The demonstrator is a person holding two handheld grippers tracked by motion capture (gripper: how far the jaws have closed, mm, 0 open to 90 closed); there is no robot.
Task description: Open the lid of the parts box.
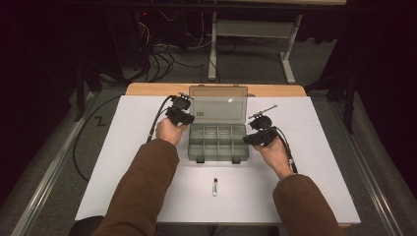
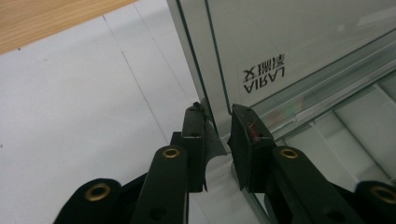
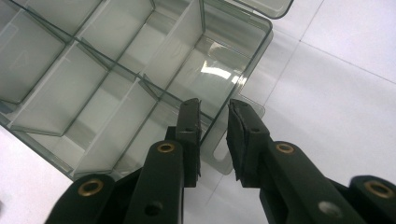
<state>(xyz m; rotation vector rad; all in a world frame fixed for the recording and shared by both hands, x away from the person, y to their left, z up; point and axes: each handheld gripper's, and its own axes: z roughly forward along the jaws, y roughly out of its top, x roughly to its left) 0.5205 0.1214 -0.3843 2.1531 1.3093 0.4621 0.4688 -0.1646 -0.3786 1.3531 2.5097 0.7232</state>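
A clear grey organiser box (image 1: 191, 147) with several bare compartments sits mid-table, its lid (image 1: 219, 104) standing up at the back. My left gripper (image 1: 190, 117) is at the lid's left edge. In the left gripper view the jaws (image 2: 217, 112) are shut on the lid (image 2: 289, 37), whose rim fills the gap. My right gripper (image 1: 248, 139) is at the box's right side. In the right gripper view its jaws (image 3: 214, 105) stand slightly apart astride the box's right wall (image 3: 259, 51), not clamping it.
A small white tube (image 1: 215, 187) lies on the white table cover (image 1: 123, 162) in front of the box. The wooden table edge (image 1: 157, 89) shows behind the lid. Cables and a table frame (image 1: 290, 54) lie on the floor beyond.
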